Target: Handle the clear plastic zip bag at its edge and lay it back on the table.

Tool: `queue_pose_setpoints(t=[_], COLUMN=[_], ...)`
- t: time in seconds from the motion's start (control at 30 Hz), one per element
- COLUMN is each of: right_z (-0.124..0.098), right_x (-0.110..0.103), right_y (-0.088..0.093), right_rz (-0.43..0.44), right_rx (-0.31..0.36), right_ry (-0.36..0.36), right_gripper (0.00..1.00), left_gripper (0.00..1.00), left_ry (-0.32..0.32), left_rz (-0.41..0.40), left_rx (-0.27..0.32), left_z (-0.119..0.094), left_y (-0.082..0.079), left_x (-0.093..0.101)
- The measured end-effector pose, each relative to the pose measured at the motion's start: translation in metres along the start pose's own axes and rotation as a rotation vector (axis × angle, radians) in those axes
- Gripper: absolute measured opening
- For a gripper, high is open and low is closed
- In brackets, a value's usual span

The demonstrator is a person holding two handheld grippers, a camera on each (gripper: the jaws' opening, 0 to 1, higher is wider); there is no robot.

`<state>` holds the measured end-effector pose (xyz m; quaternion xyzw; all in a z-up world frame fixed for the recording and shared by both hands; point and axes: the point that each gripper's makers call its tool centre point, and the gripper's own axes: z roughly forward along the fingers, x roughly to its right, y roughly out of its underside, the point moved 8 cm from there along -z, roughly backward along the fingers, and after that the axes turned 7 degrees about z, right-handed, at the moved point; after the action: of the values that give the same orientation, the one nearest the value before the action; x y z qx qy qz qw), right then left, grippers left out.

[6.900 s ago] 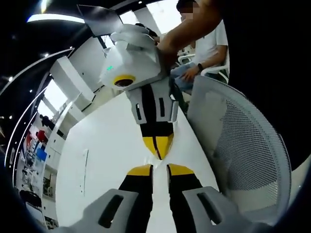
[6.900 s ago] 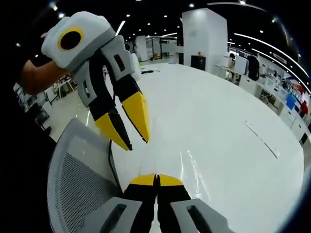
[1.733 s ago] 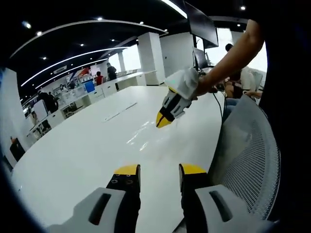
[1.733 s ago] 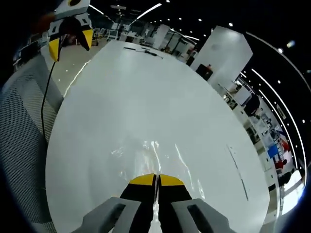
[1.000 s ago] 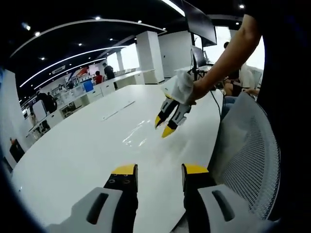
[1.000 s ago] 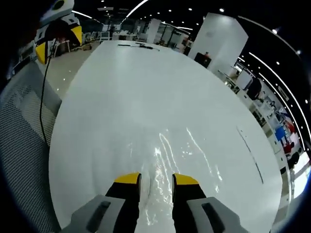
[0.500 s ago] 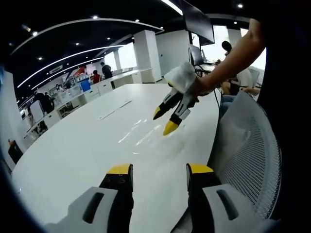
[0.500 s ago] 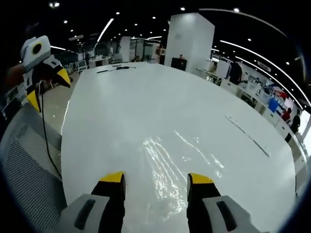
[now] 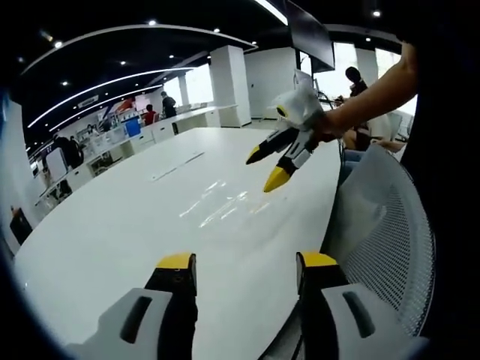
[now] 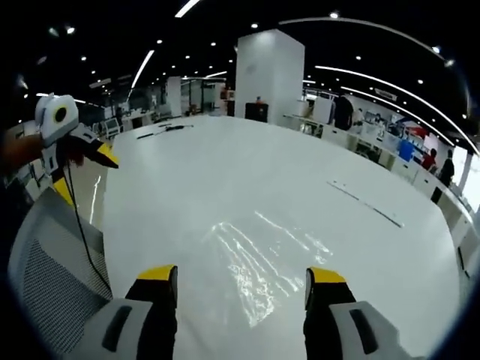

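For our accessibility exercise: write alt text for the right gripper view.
A clear plastic zip bag lies flat on a white table, just beyond the right tongs, whose yellow tips stand wide open. The left tongs hover open at the table's left edge.

My left gripper [image 9: 241,264] and my right gripper [image 10: 241,279] share one build: pale grey moulded bodies with dark slotted openings, black jaws capped with yellow tips, and a white housing behind each, with a thin black cable [image 10: 79,232] hanging from the left one.
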<state>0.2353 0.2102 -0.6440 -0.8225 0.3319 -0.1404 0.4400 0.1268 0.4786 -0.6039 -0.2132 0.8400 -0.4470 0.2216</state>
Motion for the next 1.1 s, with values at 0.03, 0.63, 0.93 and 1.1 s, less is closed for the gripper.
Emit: queue_pose_setpoints(t=[0.03, 0.63, 0.93, 1.1], right_z=[-0.004, -0.067, -0.089, -0.1], right_x=[-0.001, -0.011, -0.023, -0.026], right_y=[0.0, 0.034, 0.056, 0.066], right_rz=[0.008, 0.036, 0.042, 0.046], right_rx=[0.005, 0.034, 0.046, 0.051], right_ry=[0.004, 0.055, 0.057, 0.089], right_gripper=[0.73, 0.89, 0.96, 0.96], left_gripper=[0.55, 0.68, 0.75, 0.75], left_ry=[-0.003, -0.034, -0.047, -0.04], left_rz=[-0.002, -0.053, -0.046, -0.059], left_rx=[0.002, 0.024, 0.045, 0.036], left_z=[0.0, 0.007, 0.009, 0.009], left_y=[0.0, 0.013, 0.019, 0.029], left_x=[0.0, 0.006, 0.01, 0.009])
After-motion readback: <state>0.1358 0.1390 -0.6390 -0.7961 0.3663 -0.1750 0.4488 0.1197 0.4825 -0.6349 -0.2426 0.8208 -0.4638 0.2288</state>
